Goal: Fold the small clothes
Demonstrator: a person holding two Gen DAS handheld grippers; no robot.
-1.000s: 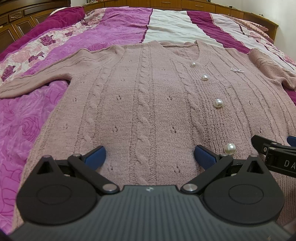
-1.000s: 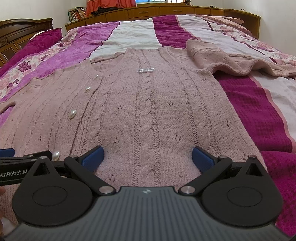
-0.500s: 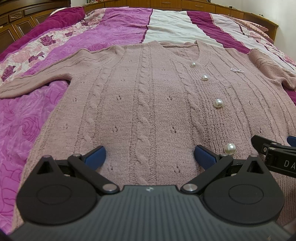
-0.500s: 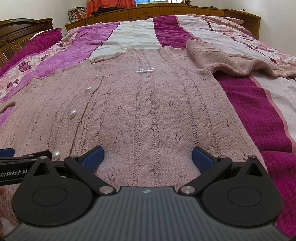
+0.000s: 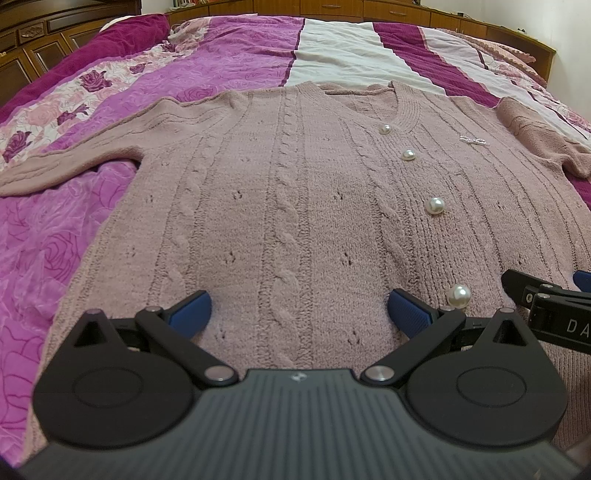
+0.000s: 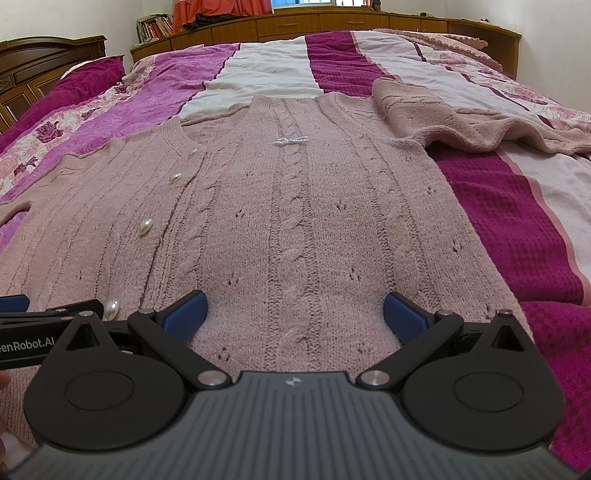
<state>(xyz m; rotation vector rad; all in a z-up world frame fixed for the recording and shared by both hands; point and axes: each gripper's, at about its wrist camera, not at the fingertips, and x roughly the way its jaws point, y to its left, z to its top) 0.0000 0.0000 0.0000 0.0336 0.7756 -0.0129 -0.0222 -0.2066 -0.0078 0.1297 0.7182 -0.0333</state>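
Both tongs stand wide open and grip nothing: the left gripper (image 5: 299,308) shows its two blue fingertips (image 5: 190,307) spread far apart over the lower left half of the garment, and the right gripper (image 6: 295,309) shows the same wide spread over the lower right half, the two tools lying side by side with the pearl-button line between them. Whether the fingertips touch the knit or hover just above it cannot be told from these views. Directly ahead of both tongs lies the pink cable-knit cardigan (image 5: 280,206), spread front-up on the striped bedspread (image 5: 332,55), its hem nearest the cameras and hidden under the tool bodies, its V-neck farthest away. A row of pearl buttons (image 5: 436,205) runs up the closed front, the lowest one just beside the left tool's inner fingertip, and a small beaded bow (image 6: 290,140) sits on the chest. The left sleeve (image 5: 74,162) extends flat outward across the cover, while the right sleeve (image 6: 443,122) lies bunched and rumpled beside its shoulder. Judged from this layout, the folding has not begun: the body is smoothed flat and no panel or sleeve is turned over. What remains appears to be the whole fold, namely bringing each sleeve in across the body and then doubling the body from hem toward neck. Wooden cabinets (image 6: 332,22) line the far wall.
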